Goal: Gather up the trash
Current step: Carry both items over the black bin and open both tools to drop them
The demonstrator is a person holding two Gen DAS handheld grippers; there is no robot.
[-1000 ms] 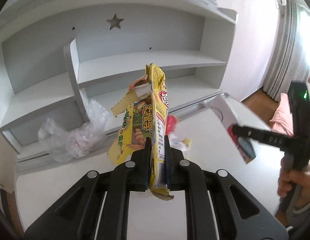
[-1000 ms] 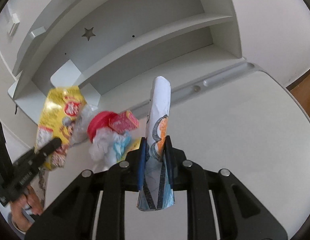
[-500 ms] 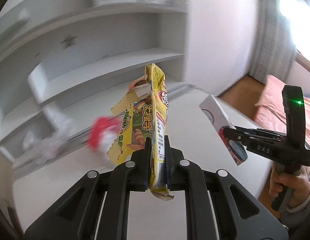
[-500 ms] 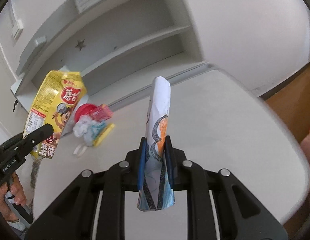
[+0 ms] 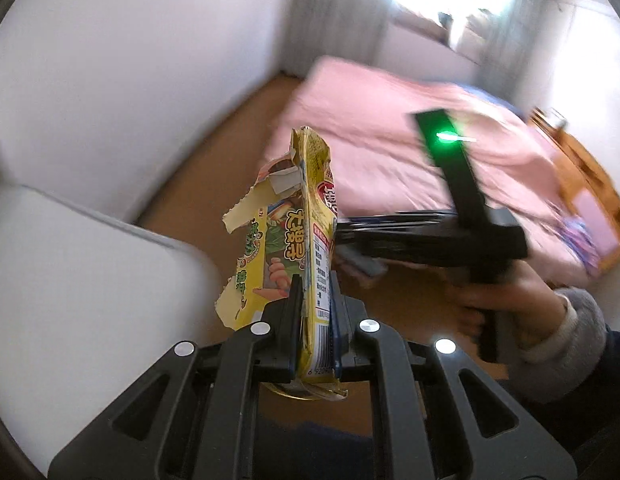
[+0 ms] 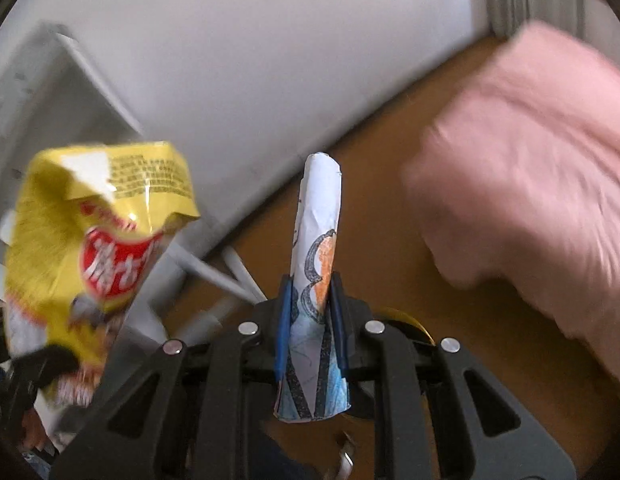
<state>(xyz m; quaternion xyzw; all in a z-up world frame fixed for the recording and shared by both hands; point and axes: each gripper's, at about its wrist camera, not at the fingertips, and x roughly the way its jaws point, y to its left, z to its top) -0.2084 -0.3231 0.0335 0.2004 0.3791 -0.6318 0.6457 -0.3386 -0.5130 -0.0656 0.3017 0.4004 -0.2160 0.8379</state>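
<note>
- We see the left gripper point(image 5: 314, 312) pinching the torn yellow snack wrapper point(image 5: 293, 240) over wood floor point(image 5: 213, 184); its flapping edge could slip free.
- The right gripper point(image 6: 310, 320) clamps the folded drawing paper point(image 6: 316, 264) near the pink bed point(image 6: 530, 168); it may slide out.

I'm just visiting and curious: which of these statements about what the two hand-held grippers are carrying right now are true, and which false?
1. The left hand-held gripper clamps a torn yellow snack bag. True.
2. The right hand-held gripper is empty. False: it clamps a folded paper drawing.
3. A pink bed lies ahead. True.
4. The floor is carpeted blue. False: it is brown, wood-like.
</note>
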